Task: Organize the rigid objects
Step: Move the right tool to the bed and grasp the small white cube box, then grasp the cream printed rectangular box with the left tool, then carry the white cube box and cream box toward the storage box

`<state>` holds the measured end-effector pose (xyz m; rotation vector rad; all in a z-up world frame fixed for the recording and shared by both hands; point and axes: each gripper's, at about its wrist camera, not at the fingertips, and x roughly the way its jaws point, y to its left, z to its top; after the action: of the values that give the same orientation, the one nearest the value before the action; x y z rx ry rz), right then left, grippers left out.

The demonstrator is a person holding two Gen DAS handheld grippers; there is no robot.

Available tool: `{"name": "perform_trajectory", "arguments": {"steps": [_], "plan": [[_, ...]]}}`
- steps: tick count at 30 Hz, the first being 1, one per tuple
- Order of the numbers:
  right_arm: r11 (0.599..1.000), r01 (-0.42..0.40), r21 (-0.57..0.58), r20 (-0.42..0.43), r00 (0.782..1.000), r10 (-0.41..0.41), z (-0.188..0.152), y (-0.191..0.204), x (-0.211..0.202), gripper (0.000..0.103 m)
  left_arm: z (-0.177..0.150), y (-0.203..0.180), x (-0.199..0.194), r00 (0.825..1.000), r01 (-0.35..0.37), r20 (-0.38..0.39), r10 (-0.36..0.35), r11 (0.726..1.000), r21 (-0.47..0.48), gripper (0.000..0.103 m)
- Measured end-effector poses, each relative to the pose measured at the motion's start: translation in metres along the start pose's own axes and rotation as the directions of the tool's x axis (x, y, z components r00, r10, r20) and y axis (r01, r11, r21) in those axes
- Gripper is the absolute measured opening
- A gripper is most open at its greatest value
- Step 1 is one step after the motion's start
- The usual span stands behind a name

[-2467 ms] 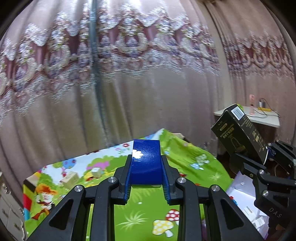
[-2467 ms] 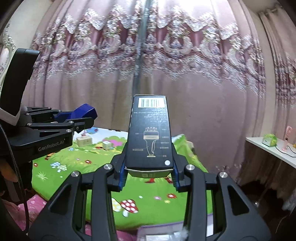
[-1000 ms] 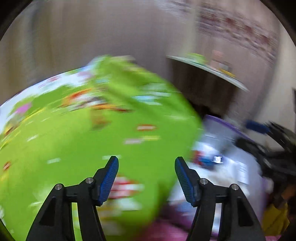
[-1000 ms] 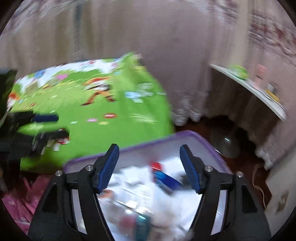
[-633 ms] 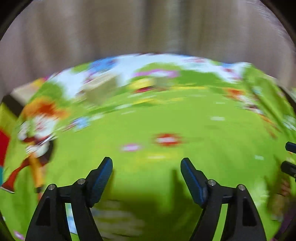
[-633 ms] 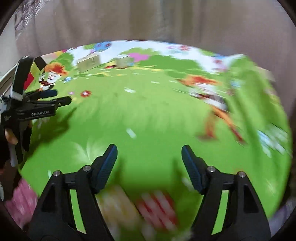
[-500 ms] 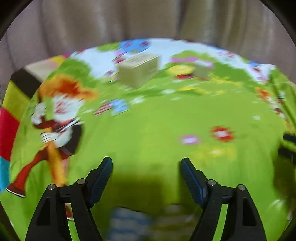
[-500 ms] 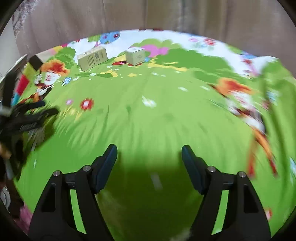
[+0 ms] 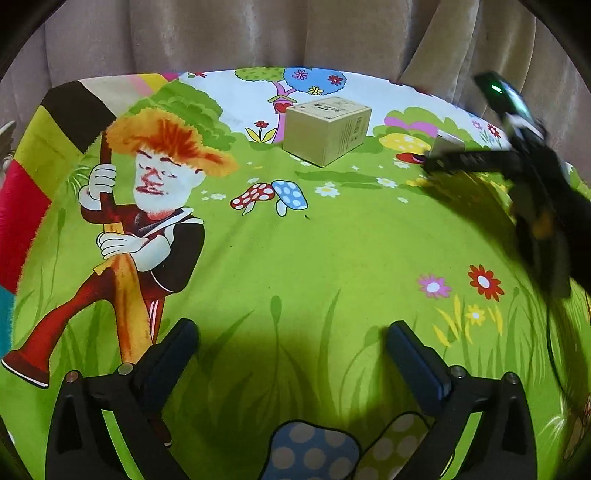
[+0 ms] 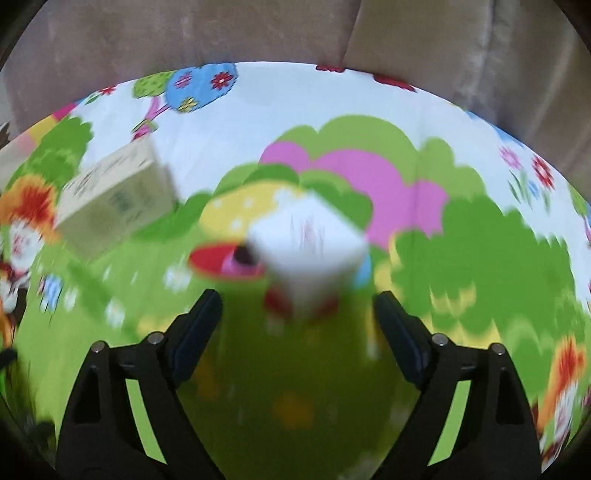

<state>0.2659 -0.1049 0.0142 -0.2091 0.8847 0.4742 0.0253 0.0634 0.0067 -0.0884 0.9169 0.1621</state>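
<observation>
Just ahead of the right tongs (image 10: pixel 295 325), on the cartoon-printed mat (image 10: pixel 480 258), sits a small white box (image 10: pixel 306 251), one corner turned toward the empty tongs, whose jaws have just been opening wide. The left tongs (image 9: pixel 291 354), also just opened wide and empty, point at a tan carton (image 9: pixel 327 129) well beyond them. The white box is blurred, roughly cube-shaped, with faint reddish print.

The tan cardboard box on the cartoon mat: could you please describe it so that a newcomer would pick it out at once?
Start at the green cartoon mat and go to its far edge by the curtain. There, beside the printed pink-trunked tree, sits the tan cardboard box. It is larger and browner than the small white box near it.
</observation>
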Motion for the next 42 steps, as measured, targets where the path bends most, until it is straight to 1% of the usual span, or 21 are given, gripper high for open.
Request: {"name": "perform_trajectory", "arguments": {"steps": [2, 3, 4, 5, 9, 12, 18, 19, 22, 24, 25, 26, 27, 28, 30, 32, 33, 35, 38, 40, 42], "plan": [[1.000, -0.009, -0.011, 0.003, 1.000, 0.009, 0.008, -0.003, 0.007, 0.089, 0.000, 0.000, 0.000, 1.000, 0.000, -0.002, 0.000, 1.000, 0.001, 0.103], [0.999, -0.022, -0.026, 0.008, 1.000, 0.022, 0.008, -0.003, 0.007, 0.081, 0.000, 0.000, 0.000, 1.000, -0.001, -0.003, 0.001, 1.000, 0.000, 0.103], [0.998, -0.034, -0.044, 0.026, 0.999, 0.035, 0.007, -0.003, 0.005, 0.064, 0.000, 0.000, 0.000, 1.000, 0.000, -0.004, 0.000, 1.000, 0.000, 0.103], [0.997, -0.052, -0.051, 0.044, 0.998, 0.054, 0.004, -0.003, 0.000, 0.058, 0.001, 0.000, 0.000, 1.000, 0.000, -0.005, 0.000, 1.000, 0.001, 0.103], [0.992, -0.075, -0.099, 0.040, 0.996, 0.079, -0.023, 0.007, -0.018, 0.058, 0.008, 0.000, 0.006, 1.000, 0.004, -0.014, -0.003, 1.000, 0.006, 0.103], [0.992, -0.075, -0.105, 0.040, 0.996, 0.080, -0.040, 0.014, -0.029, 0.058, 0.030, -0.003, 0.022, 0.999, 0.023, -0.025, -0.022, 0.999, 0.040, 0.103], [0.992, -0.084, -0.098, 0.037, 0.995, 0.088, -0.038, 0.017, -0.025, 0.059, 0.112, -0.016, 0.082, 0.997, 0.057, -0.059, -0.048, 0.985, 0.165, 0.103], [0.992, -0.084, -0.098, 0.038, 0.995, 0.088, -0.037, 0.017, -0.026, 0.059, 0.130, -0.019, 0.094, 0.997, 0.063, -0.058, -0.053, 0.977, 0.206, 0.103], [0.992, -0.091, -0.091, 0.037, 0.995, 0.095, -0.040, 0.013, -0.029, 0.059, 0.160, -0.032, 0.116, 0.997, 0.074, -0.027, -0.069, 0.943, 0.325, 0.103], [0.992, -0.092, -0.089, 0.038, 0.995, 0.095, -0.041, 0.013, -0.030, 0.059, 0.174, -0.040, 0.125, 0.995, 0.103, -0.042, -0.094, 0.924, 0.368, 0.103], [0.992, -0.091, -0.089, 0.038, 0.995, 0.095, -0.041, 0.013, -0.030, 0.059, 0.176, -0.043, 0.127, 0.994, 0.113, -0.044, -0.105, 0.919, 0.378, 0.101], [0.992, -0.091, -0.090, 0.038, 0.995, 0.094, -0.041, 0.013, -0.029, 0.059, 0.176, -0.044, 0.127, 0.992, 0.128, -0.040, -0.122, 0.917, 0.379, 0.095], [0.992, -0.091, -0.089, 0.038, 0.995, 0.094, -0.041, 0.013, -0.029, 0.059, 0.175, -0.044, 0.125, 0.986, 0.165, -0.043, -0.160, 0.920, 0.356, 0.066], [0.992, -0.091, -0.089, 0.038, 0.995, 0.095, -0.041, 0.013, -0.029, 0.059, 0.171, -0.042, 0.120, 0.976, 0.216, -0.056, -0.209, 0.930, 0.297, 0.052], [0.992, -0.091, -0.088, 0.039, 0.995, 0.095, -0.041, 0.013, -0.029, 0.059, 0.153, -0.045, 0.102, 0.985, 0.167, -0.011, -0.170, 0.953, 0.252, 0.052], [0.992, -0.091, -0.088, 0.039, 0.995, 0.095, -0.041, 0.013, -0.029, 0.059, 0.116, -0.047, 0.074, 0.990, 0.129, 0.021, -0.137, 0.966, 0.226, 0.052], [0.992, -0.091, -0.089, 0.038, 0.995, 0.095, -0.041, 0.013, -0.029, 0.060, 0.094, -0.045, 0.059, 0.993, 0.109, 0.030, -0.117, 0.977, 0.184, 0.052], [0.992, -0.093, -0.086, 0.038, 0.995, 0.097, -0.041, 0.013, -0.029, 0.060, 0.055, -0.038, 0.033, 0.994, 0.106, 0.029, -0.110, 0.989, 0.102, 0.052], [0.992, -0.091, -0.087, 0.038, 0.995, 0.095, -0.040, 0.013, -0.028, 0.060, 0.006, -0.027, 0.000, 0.997, 0.045, 0.059, -0.046, 0.999, 0.027, 0.052], [0.992, -0.090, -0.088, 0.039, 0.995, 0.093, -0.040, 0.014, -0.028, 0.060, -0.008, -0.017, -0.013, 0.997, 0.027, 0.066, -0.025, 0.999, -0.028, 0.052], [0.992, -0.088, -0.090, 0.039, 0.995, 0.092, -0.041, 0.014, -0.027, 0.060, -0.005, -0.009, -0.010, 0.997, 0.039, 0.068, -0.034, 0.997, -0.074, 0.052]]}}
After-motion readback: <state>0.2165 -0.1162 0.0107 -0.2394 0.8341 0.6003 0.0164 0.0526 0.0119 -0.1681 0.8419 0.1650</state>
